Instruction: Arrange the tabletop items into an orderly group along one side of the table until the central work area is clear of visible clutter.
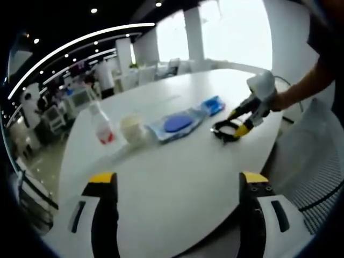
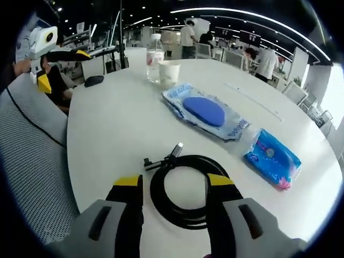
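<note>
A black cable coil [image 2: 183,210] with a plug end lies on the white table [image 2: 118,123], between the fingers of my right gripper [image 2: 174,183], which stands open astride it. In the left gripper view the right gripper [image 1: 237,123] touches down at the cable coil [image 1: 224,131] near the table's right edge. My left gripper [image 1: 177,180] is open and holds nothing, above the near table edge. Further back lie a clear pouch with a blue disc [image 2: 207,110], a blue packet [image 2: 271,157], a white cup [image 2: 169,72] and a plastic bottle [image 2: 155,56].
A small black object [image 2: 94,80] sits at the table's far left edge. A grey mesh chair [image 2: 32,150] stands beside the table. My left gripper [image 2: 59,67] hovers off the table at upper left. People and desks fill the office behind.
</note>
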A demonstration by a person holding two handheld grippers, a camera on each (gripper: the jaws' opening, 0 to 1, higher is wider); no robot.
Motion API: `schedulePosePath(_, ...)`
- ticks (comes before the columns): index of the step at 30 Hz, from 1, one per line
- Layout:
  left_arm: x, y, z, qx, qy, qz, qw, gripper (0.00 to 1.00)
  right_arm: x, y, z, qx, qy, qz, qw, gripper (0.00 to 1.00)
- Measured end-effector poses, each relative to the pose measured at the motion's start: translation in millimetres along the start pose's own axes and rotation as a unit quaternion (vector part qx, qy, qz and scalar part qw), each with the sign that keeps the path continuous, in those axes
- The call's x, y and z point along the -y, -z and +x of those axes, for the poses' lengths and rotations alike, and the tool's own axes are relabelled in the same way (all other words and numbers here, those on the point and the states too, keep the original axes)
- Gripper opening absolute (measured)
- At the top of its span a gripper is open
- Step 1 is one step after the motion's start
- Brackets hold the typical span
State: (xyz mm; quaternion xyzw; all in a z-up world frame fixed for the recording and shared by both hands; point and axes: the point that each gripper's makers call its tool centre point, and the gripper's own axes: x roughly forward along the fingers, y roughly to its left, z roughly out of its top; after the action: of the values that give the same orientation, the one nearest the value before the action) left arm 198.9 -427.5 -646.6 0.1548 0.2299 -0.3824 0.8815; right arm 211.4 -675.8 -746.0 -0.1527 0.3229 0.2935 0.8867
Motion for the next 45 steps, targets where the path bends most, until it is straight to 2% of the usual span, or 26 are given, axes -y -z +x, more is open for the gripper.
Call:
schedulePosePath(7,-0.3,0.6,0,-0.002,-0.001,-0.002,1.0000,0.89,-6,0.5,7,0.016,-0.009,0.010,0.9998,0.33)
schedulePosePath(22,0.3,3.4,0,-0.009,0.000,-0.003,1.0000,0.87,-20,7.1,24,0.020,-0.018,0.007,0.9996,0.12)
schedulePosePath(23,0.2,3.9,0,-0.010,0.000,-0.003,0.9999,0.87,-22,10.5,23,0.013,-0.020,0.002,0.9997,0.12)
schedulePosePath(25,0.0,4.2,0,-0.011,0.000,-0.003,0.9999,0.87,-17,10.0,27,0.022,-0.016,0.019,0.9994,0.11)
schedulePosePath(32,-1.1,4.9,1,-0.012,-0.001,-0.004,0.9999,0.86,-16,8.2,28,0.032,-0.010,0.026,0.9991,0.09)
schedulePosePath(45,0.9,6.0,1,-0.014,0.005,-0.001,0.9999,0.86,-17,7.0,29,0.003,-0.007,0.040,0.9992,0.05)
